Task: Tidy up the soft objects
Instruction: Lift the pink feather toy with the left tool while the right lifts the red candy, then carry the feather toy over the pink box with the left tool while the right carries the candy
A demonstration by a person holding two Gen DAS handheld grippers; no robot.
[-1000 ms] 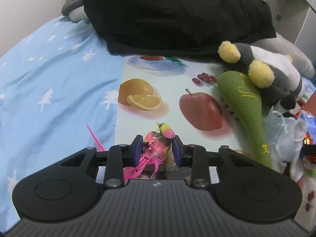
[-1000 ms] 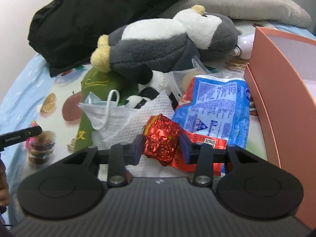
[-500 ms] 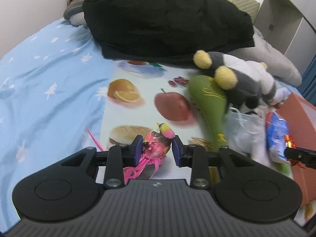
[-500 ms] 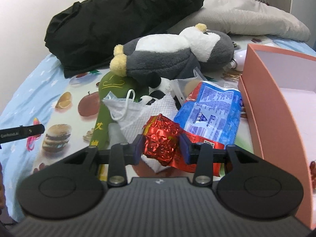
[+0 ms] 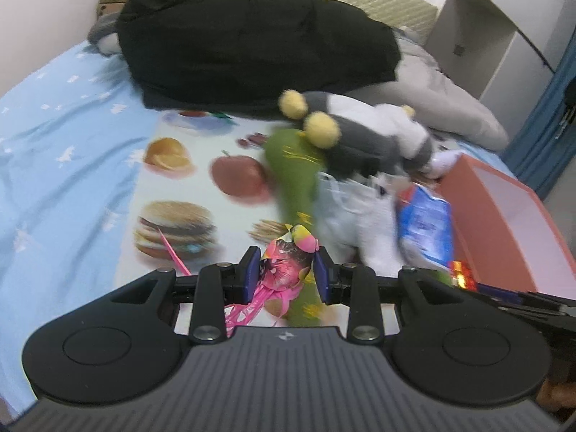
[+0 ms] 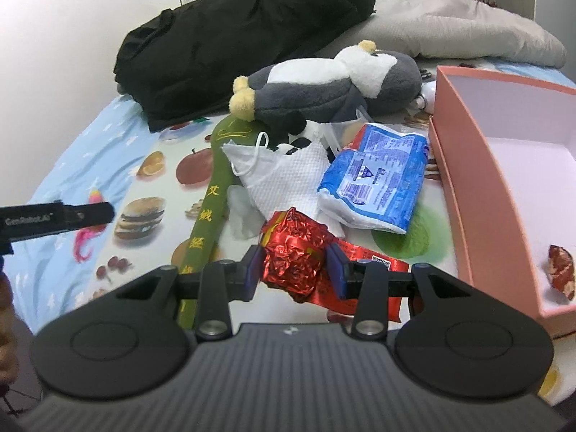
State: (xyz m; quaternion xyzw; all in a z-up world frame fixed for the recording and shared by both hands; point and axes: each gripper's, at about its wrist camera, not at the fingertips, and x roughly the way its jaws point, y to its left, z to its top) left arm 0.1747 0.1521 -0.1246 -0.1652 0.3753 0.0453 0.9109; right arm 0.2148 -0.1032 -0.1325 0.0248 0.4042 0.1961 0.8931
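Observation:
My left gripper (image 5: 287,273) is shut on a small pink feathered bird toy (image 5: 288,261) and holds it above the fruit-print mat (image 5: 180,187). My right gripper (image 6: 296,270) is shut on a crumpled red foil wrapper (image 6: 293,255), raised over the mat beside the pink box (image 6: 504,194). A grey and white plush penguin (image 6: 334,79) lies at the back of the mat on a green stick-shaped pouch (image 6: 212,205). A white face mask and tissue (image 6: 284,172) and a blue snack bag (image 6: 378,176) lie in front of it.
A black jacket (image 5: 252,39) and a grey pillow (image 6: 457,25) lie at the head of the blue bed sheet (image 5: 57,165). The pink box holds one red wrapper (image 6: 559,270). A flat red packet (image 6: 374,273) lies under my right gripper. A shelf unit (image 5: 504,18) stands at far right.
Both grippers have risen and pulled back while keeping their hold. The left one has swung to the right, so the pink box and my right gripper's tip show in its view.

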